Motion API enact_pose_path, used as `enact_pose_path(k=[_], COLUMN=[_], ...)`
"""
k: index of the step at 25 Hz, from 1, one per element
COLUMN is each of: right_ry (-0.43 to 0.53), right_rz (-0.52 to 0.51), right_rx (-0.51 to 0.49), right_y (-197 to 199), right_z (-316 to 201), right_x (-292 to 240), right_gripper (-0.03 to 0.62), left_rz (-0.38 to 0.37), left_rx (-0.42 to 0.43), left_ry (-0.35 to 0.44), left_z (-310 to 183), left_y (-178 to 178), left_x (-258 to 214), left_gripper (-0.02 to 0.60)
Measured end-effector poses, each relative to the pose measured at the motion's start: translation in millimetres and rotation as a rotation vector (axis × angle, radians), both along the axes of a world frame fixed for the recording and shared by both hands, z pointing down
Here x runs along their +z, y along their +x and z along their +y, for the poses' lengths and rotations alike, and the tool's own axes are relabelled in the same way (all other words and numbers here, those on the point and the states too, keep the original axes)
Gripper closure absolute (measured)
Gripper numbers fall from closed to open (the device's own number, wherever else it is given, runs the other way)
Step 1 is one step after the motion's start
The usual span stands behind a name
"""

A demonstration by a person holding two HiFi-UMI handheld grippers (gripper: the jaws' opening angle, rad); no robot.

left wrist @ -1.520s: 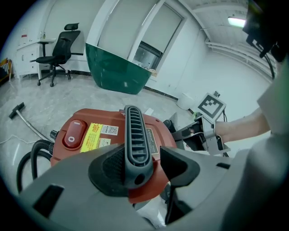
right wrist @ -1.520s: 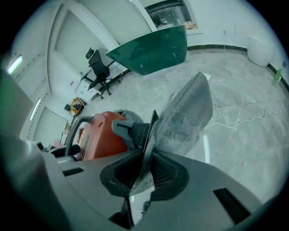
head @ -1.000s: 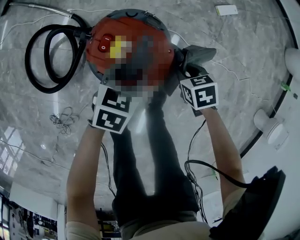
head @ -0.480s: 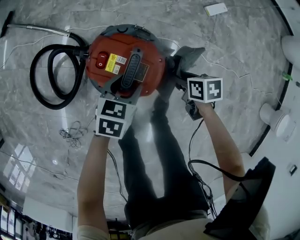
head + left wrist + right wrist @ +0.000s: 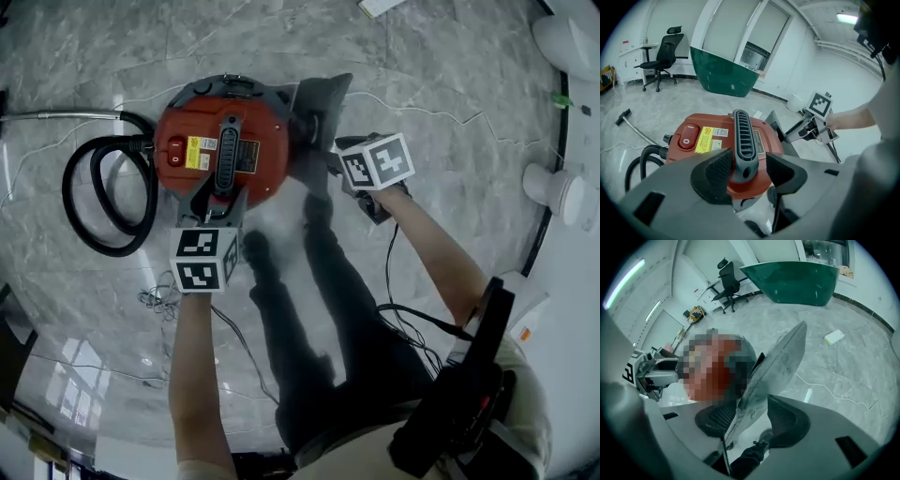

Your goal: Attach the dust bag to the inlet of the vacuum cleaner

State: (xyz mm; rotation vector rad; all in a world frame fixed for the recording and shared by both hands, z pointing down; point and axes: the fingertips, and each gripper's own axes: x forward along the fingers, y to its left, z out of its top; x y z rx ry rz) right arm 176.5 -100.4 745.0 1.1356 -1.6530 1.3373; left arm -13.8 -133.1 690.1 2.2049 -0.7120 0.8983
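Note:
The red vacuum cleaner (image 5: pixel 192 131) stands on the marble floor, with a dark handle (image 5: pixel 230 155) across its top. My left gripper (image 5: pixel 208 230) is at the handle's near end. In the left gripper view its jaws (image 5: pixel 750 168) straddle the handle (image 5: pixel 743 136), open, with a gap on the right side. The grey dust bag (image 5: pixel 319 98) stands at the vacuum's right side. My right gripper (image 5: pixel 342 164) is at its edge. Its jaws (image 5: pixel 752 420) have just been opening. The bag (image 5: pixel 778 362) leans on the left pad, clear of the right one.
A black hose (image 5: pixel 98 202) loops left of the vacuum, with a metal wand (image 5: pixel 56 115) beyond it. A thin cable (image 5: pixel 159 300) lies tangled on the floor. The person's legs and shoes (image 5: pixel 314 211) stand between my grippers. A green desk (image 5: pixel 724 75) and an office chair (image 5: pixel 661 51) stand far off.
The right gripper has rolled, and its marker cube now faces differently beside the bag. The left gripper stays at the handle. The head camera has shifted, so the vacuum sits lower in the picture.

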Motion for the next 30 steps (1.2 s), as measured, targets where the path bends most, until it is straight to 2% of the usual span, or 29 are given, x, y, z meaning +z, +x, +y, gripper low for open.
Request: enact_pose_path(k=[9, 14, 18, 25, 27, 30], right_ry=[-0.021, 0.020, 0.051, 0.025, 0.018, 0.024], right_rz=[0.029, -0.007, -0.027, 0.061, 0.031, -0.068], right_rx=[0.059, 0.121, 0.113, 0.162, 0.179, 0.180], right_y=[25.2, 34.1, 26.4, 53.0, 52.0, 29.5], right_z=[7.8, -3.0, -11.5, 4.7, 6.9, 1.1], right_x=[-18.6, -42.5, -52.4, -29.0, -22.0, -21.8], right_gripper=[0.390, 0.390, 0.390, 0.390, 0.390, 0.378], left_rz=[-0.021, -0.014, -0.018, -0.037, -0.044, -0.045], left_rx=[0.006, 0.011, 0.005, -0.019, -0.030, -0.040], left_ry=[0.041, 0.069, 0.075, 0.071, 0.066, 0.062], left_z=[0.2, 0.3, 5.5, 16.0, 17.3, 16.6], left_y=[-1.0, 0.7, -1.1, -10.9, -13.1, -11.1], left_x=[-39.4, -57.3, -62.6, -48.3, -44.2, -38.9], left_gripper=[0.382, 0.382, 0.382, 0.382, 0.382, 0.382])
